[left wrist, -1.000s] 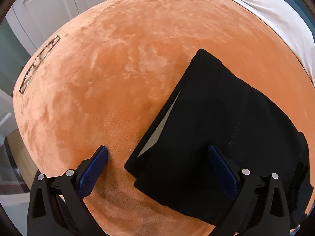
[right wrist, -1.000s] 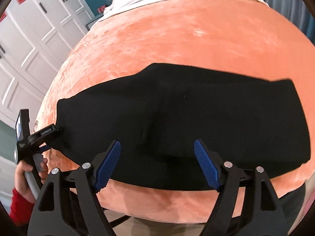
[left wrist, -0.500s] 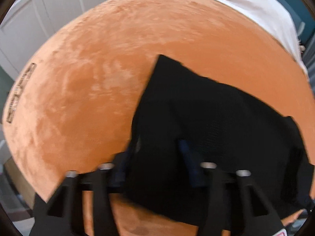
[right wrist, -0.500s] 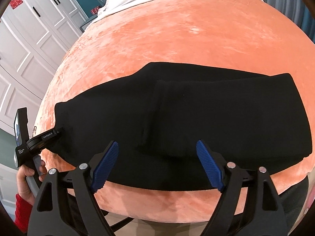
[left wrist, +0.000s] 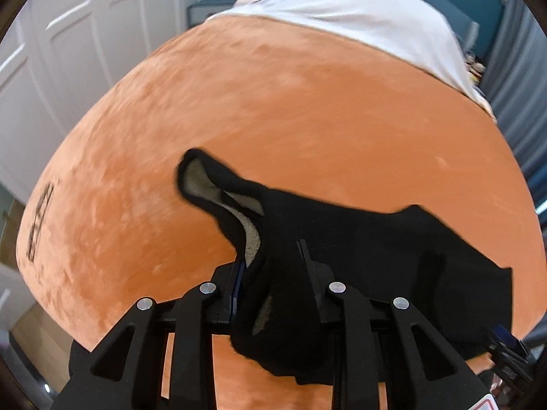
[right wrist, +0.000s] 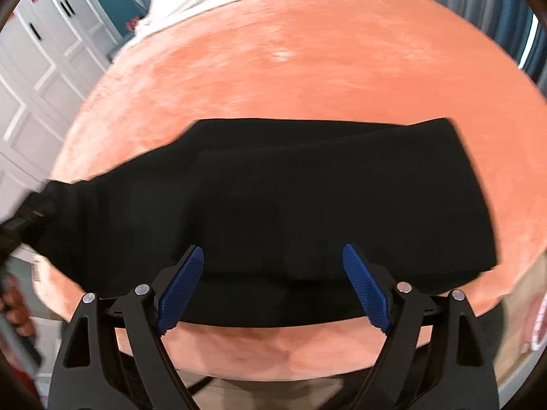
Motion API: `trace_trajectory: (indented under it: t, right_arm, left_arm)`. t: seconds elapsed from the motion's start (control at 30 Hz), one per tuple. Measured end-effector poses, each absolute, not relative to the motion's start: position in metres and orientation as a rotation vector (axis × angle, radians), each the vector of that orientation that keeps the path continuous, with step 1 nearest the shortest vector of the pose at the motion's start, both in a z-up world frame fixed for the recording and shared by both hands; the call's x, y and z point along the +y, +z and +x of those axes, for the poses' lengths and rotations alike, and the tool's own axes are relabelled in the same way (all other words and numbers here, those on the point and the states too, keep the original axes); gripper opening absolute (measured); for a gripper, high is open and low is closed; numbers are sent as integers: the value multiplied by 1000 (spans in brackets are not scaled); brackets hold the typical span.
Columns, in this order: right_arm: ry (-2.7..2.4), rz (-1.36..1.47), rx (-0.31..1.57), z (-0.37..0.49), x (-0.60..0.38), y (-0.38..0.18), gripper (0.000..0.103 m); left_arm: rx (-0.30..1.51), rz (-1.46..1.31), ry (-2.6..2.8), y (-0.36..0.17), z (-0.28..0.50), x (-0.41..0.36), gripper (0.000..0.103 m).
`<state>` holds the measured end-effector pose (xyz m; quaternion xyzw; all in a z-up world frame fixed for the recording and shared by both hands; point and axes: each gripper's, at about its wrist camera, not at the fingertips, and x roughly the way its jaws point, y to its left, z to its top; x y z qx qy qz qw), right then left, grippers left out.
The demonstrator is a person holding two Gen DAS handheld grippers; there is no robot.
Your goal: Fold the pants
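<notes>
Left gripper (left wrist: 273, 273) over orange blanket (left wrist: 307, 109)

Bright, even indoor light, soft motion blur throughout (heavy fisheye bending at edges)

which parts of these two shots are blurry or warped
Left wrist view: lifted end of the black fabric pants is motion-smeared, and the orange plush bed cover bulges from fisheye. Right wrist view: the left claw at the frame edge is streaked, while the right claw looks sharp.
</notes>
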<state>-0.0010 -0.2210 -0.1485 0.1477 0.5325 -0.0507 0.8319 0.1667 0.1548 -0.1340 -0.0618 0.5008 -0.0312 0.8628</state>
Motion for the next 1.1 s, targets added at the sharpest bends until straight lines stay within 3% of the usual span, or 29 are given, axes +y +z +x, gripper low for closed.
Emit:
trace_trajectory:
  t: [0.2,0.37,0.5,0.53,0.6,0.63,0.83,0.97,1.1]
  right_arm:
    - [-199,169,1103,-5,-249,-139,87]
    - [-264,143,1062,-16,-285,-129,88]
    - [-331,246,1041,-35,-330,-131,90]
    - [-345,275,1047,-39,-340,-134,90]
    - [-358,371,1040,-51,-363,-137,90]
    - [-353,405,1026,-56,-369,-136,90]
    - [-137,636,975,-46,-379,-138,91]
    - [72,660,982,-4,-342,-146,92]
    - [96,549,1112,39,-292,-173,92]
  left_arm:
    - [995,-31,-225,-93,142,63,23]
    - [995,68,-375,-90,119,-22,24]
    - [1091,265,-450,-155,104,-103,49]
    - [1137,284,-435,-169,101,-111,49]
    - [1213,183,-472,-176,91,-109,51]
    - [1205,164,-481,-172,87,-106,58]
    - [970,121,-384,-105,73,-40,87]
    - [967,103,-215,-97,83,20,87]
    - [1010,39,-75,-106,96,75,87]
